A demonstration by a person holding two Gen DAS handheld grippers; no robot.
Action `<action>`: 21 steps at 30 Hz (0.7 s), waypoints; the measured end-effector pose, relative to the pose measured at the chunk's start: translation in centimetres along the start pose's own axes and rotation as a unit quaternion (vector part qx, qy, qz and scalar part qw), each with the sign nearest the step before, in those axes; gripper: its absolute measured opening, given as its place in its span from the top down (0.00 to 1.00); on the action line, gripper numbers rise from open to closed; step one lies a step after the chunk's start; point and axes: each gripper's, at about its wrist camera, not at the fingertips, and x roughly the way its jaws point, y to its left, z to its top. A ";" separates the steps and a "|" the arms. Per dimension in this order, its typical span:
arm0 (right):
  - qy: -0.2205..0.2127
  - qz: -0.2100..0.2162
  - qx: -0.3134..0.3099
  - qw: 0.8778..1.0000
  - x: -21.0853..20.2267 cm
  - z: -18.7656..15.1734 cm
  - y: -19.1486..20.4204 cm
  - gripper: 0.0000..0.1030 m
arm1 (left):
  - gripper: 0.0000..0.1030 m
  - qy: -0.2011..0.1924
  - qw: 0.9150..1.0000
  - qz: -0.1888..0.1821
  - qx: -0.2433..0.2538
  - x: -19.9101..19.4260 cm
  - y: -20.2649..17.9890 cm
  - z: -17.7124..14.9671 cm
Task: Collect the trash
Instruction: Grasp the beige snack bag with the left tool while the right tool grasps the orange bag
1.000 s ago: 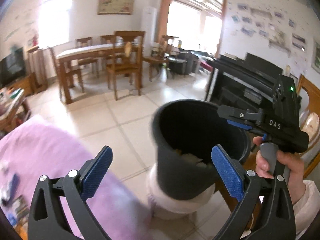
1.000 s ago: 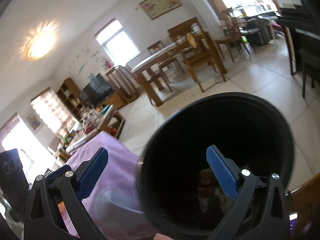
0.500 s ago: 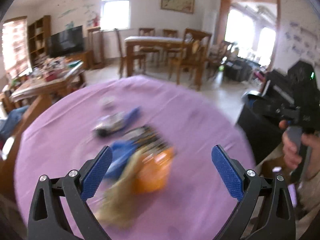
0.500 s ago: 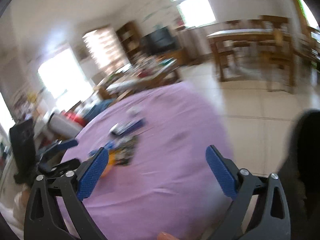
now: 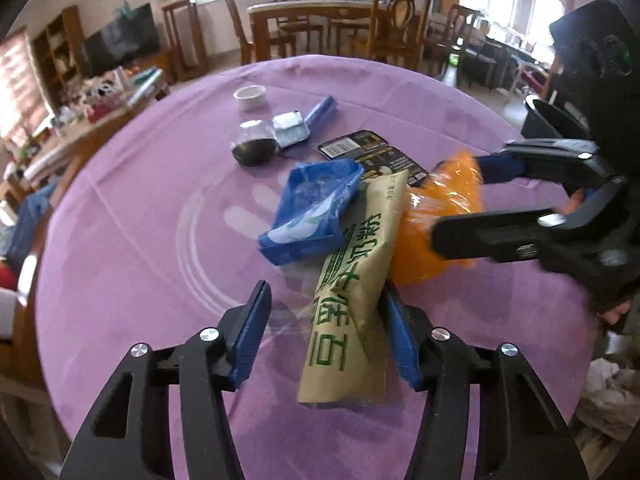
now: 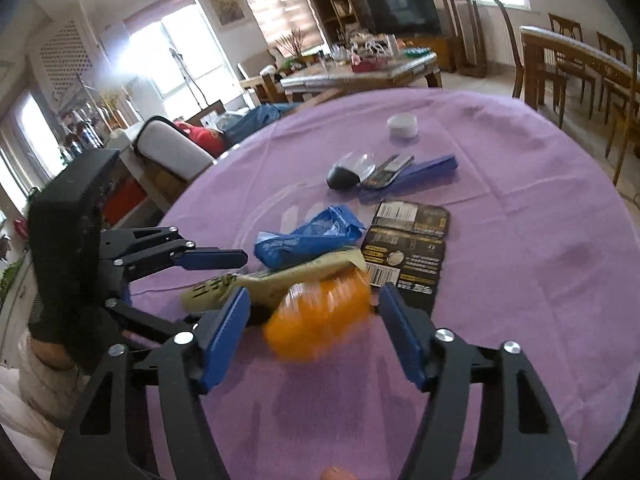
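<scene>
Trash lies in a pile on the round table with a purple cloth point(image 5: 140, 220). A beige packet point(image 5: 352, 280) with green writing sits between the jaws of my left gripper point(image 5: 326, 316), which are closing; the right pad is at its edge, the left pad stands clear. A crumpled orange bag point(image 6: 320, 316) lies between the closing jaws of my right gripper point(image 6: 314, 312), with a gap on both sides. In the left wrist view the right gripper point(image 5: 472, 200) straddles the orange bag point(image 5: 436, 216). A blue plastic bag point(image 5: 312, 208) and a black card package point(image 5: 372, 156) lie just behind.
Farther back on the cloth are a glass jar of dark liquid point(image 5: 254, 144), a foil packet point(image 5: 291, 130), a blue stick packet point(image 5: 320, 114) and a white cap point(image 5: 250, 96). A dark bin point(image 5: 540, 124) stands past the table's right edge. Wooden chairs and a dining table stand behind.
Both grippers swung away from the dark bin and over the table, dropping toward the trash pile. Their jaws went from wide to about half as wide, around the beige packet and the orange bag.
</scene>
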 end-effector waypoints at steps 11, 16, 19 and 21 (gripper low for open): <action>0.028 -0.024 -0.032 0.999 1.1 -0.3 1.8 0.58 | 0.73 -0.012 1.000 -0.019 -0.008 -0.1 1.1 -0.6; -0.001 -0.023 -0.027 0.999 -0.6 -0.5 1.8 0.59 | 0.73 -0.030 0.999 -0.030 -0.007 -1.3 1.0 -1.2; -0.034 -0.019 -0.013 0.999 -2.5 0.1 1.2 0.59 | 0.73 -0.051 0.998 -0.044 -0.017 -2.3 1.3 -1.2; -0.060 -0.017 0.001 0.998 -4.1 0.5 0.5 0.59 | 0.73 -0.069 0.996 -0.053 -0.024 -3.2 1.3 -0.8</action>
